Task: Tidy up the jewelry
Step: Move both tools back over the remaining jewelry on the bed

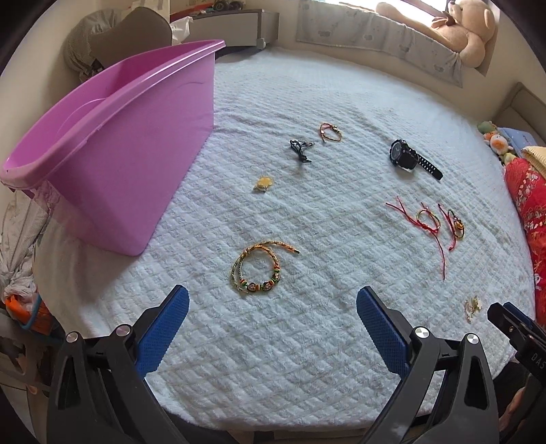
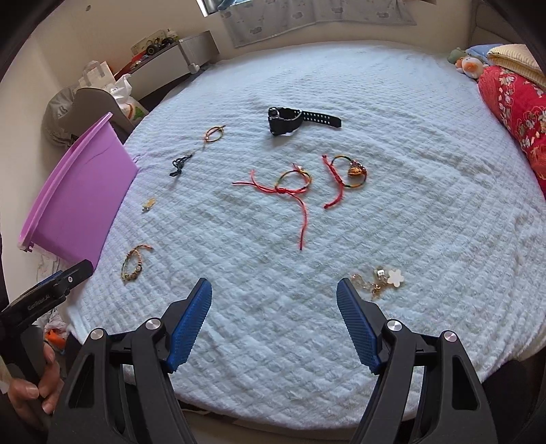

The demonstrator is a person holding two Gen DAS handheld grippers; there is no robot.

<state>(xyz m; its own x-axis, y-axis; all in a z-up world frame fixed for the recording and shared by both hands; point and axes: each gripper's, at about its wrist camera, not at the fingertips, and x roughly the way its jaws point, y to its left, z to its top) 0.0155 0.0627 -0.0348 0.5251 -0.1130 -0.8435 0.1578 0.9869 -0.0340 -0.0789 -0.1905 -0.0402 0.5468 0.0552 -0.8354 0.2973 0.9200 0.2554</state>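
Jewelry lies scattered on a white quilted bed cover [image 1: 307, 358]. A beaded braided bracelet [image 1: 259, 269] rests just ahead of my left gripper [image 1: 271, 300], which is open and empty. A black watch [image 1: 411, 158] [image 2: 293, 120], red string bracelets [image 2: 290, 188] [image 1: 430, 222], a small orange cord bracelet [image 1: 330, 132], a dark cord piece [image 1: 299, 148] and a yellow charm [image 1: 262, 184] lie farther out. A gold chain with a white flower charm [image 2: 382, 278] sits just right of my right gripper [image 2: 273, 290], also open and empty.
A purple plastic tub [image 1: 112, 143] [image 2: 78, 198] stands on the bed's left side. A red patterned pillow [image 2: 515, 112] and plush toys [image 2: 469, 63] line the right edge. A large teddy bear [image 1: 460, 30] sits at the back. Bags and clutter lie left of the bed.
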